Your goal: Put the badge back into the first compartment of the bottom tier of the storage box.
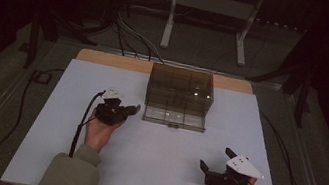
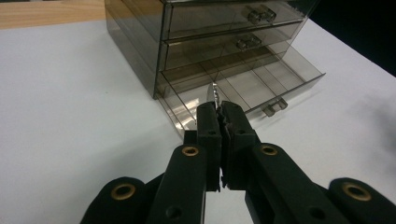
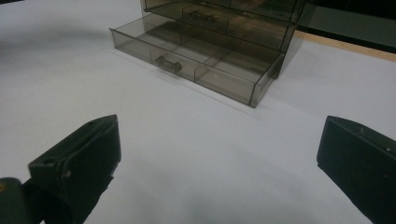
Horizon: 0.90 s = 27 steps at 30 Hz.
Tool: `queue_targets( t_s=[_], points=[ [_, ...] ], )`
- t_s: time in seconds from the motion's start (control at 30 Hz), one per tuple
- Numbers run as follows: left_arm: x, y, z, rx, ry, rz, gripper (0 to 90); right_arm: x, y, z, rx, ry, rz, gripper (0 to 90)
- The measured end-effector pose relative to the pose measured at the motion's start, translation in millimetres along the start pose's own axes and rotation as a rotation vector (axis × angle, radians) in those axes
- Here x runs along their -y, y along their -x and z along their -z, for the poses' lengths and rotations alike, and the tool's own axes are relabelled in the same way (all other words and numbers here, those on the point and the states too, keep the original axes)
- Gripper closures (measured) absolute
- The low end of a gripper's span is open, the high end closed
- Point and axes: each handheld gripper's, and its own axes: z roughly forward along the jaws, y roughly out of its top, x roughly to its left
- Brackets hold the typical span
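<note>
Table [image 1: 149,171], white-topped, carries one smoky clear drawer cabinet [image 1: 179,92] at its far middle: three drawers, the bottom drawer [image 2: 261,86] pulled out. Two grippers: the left gripper [image 1: 135,109], near the cabinet's left corner, is clamped on a small metal piece [image 2: 215,95]; the right gripper [image 1: 215,158], near right, stands wide apart. No readable writing.

Your screw [image 2: 214,94] is small and silvery, pinched upright in the closed left gripper [image 2: 219,112], threaded tip up, just over the left end of the open bottom drawer [image 2: 261,86]. The cabinet [image 1: 179,95] is smoked clear plastic with three drawers, at the mat's far edge, centred. Only the bottom drawer is out, and it's split into compartments.
</note>
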Motion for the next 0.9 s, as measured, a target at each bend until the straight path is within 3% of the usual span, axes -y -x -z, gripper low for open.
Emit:
queue_targets(
  t_s=[0.9],
  points=[
    [-12.5, 3.0, -16.4, 0.015, 0.001, 0.008, 88.7, -0.1, -0.1, 0.0, -0.003, 0.002, 0.0, 0.3]
  ],
)
